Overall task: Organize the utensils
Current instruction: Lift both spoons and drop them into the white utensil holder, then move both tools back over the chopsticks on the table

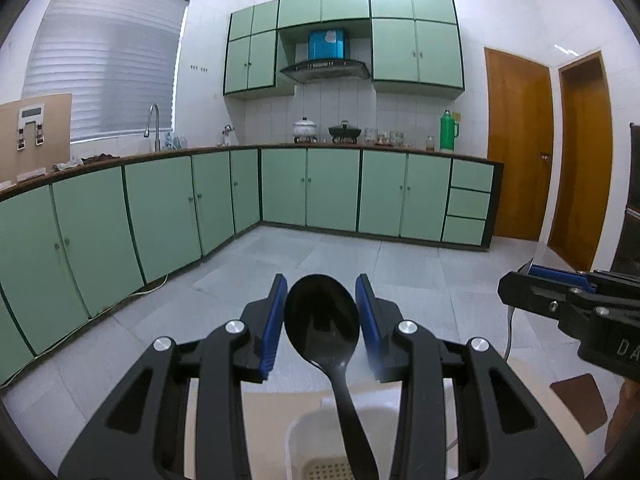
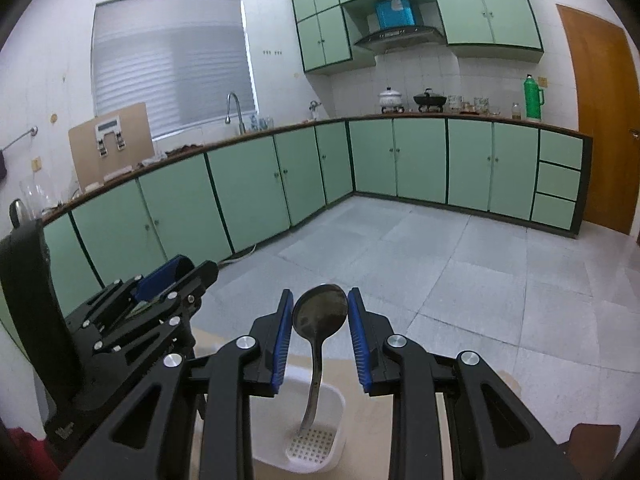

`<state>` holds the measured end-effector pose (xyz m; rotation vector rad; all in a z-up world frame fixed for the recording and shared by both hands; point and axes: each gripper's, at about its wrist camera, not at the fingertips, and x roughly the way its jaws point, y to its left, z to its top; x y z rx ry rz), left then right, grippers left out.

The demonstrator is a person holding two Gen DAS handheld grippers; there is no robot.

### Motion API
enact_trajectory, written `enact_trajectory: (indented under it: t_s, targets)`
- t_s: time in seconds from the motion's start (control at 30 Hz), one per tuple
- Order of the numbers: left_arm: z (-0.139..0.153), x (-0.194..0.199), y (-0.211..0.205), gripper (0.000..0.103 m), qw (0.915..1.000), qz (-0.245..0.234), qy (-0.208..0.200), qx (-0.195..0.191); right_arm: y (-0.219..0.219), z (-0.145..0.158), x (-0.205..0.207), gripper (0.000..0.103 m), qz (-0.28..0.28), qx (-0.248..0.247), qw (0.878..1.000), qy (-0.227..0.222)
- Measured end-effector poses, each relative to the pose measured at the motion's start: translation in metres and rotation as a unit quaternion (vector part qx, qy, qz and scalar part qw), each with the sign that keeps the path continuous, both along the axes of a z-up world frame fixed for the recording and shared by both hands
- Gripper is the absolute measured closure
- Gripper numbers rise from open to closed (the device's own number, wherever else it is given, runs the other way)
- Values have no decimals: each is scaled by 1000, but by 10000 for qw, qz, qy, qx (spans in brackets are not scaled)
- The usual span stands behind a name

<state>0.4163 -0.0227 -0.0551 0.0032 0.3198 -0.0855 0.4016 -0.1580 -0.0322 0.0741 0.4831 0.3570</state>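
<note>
My left gripper (image 1: pixel 322 300) has its blue pads either side of the bowl of a black plastic spoon (image 1: pixel 322 320); its handle runs down into a white plastic utensil holder (image 1: pixel 304 432) below. My right gripper (image 2: pixel 318 312) has its blue pads either side of the bowl of a metal spoon (image 2: pixel 320 312), whose handle reaches the perforated floor of its white holder (image 2: pixel 316 444). Narrow gaps show between pads and bowls in both views. The right gripper also shows in the left wrist view (image 1: pixel 532 280), the left one in the right wrist view (image 2: pixel 176 276).
The holders stand on a pale tabletop (image 2: pixel 380 412) with a brown chair corner (image 1: pixel 580 404) at the right. Beyond are a grey tiled floor (image 2: pixel 440 248), green cabinets (image 1: pixel 332 188) under a counter, and wooden doors (image 1: pixel 520 148).
</note>
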Motion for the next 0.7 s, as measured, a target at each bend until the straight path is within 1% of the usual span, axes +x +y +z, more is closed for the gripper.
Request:
enact_trajectory:
  t_s: [0.17,0.27,0.33,0.4,0.43,0.47,0.5,0.53,0.6,0.7]
  targets:
    - [-15,-6,11,68,9997,-60,237,-7,5,-15,-1,75,103,-10,9997,237]
    - [-16,-12,14,65,9996,-101,266,54,3,-20,-5,74,117,94,9993,328]
    - [-14,-19,17,62,9995,-116,284,54,0,-20,-9,71,116,154,9991,368]
    - [-11,-27,20,56,9995,-120,298,44,-5,-19,-17,61,72,176,9991,366]
    - [-10,-32,22,55,9994,-115,321,67,-8,-19,-20,59,47,200,9991,374]
    - [-8,-38,22,53,9993,-136,325,80,-13,-19,-27,54,16,267,9989,384]
    - [-8,-46,23,49,9993,-129,335,120,-16,-18,-31,51,-11,295,9988,392]
    - [-9,-52,22,48,9991,-99,370,170,-18,-18,-38,45,-54,306,9987,399]
    - [-11,-70,26,44,9986,-108,504,127,-25,-21,-55,35,-152,288,9986,416]
    - [-21,-102,33,41,9966,-143,808,69,-31,-29,-84,28,-217,264,9981,521]
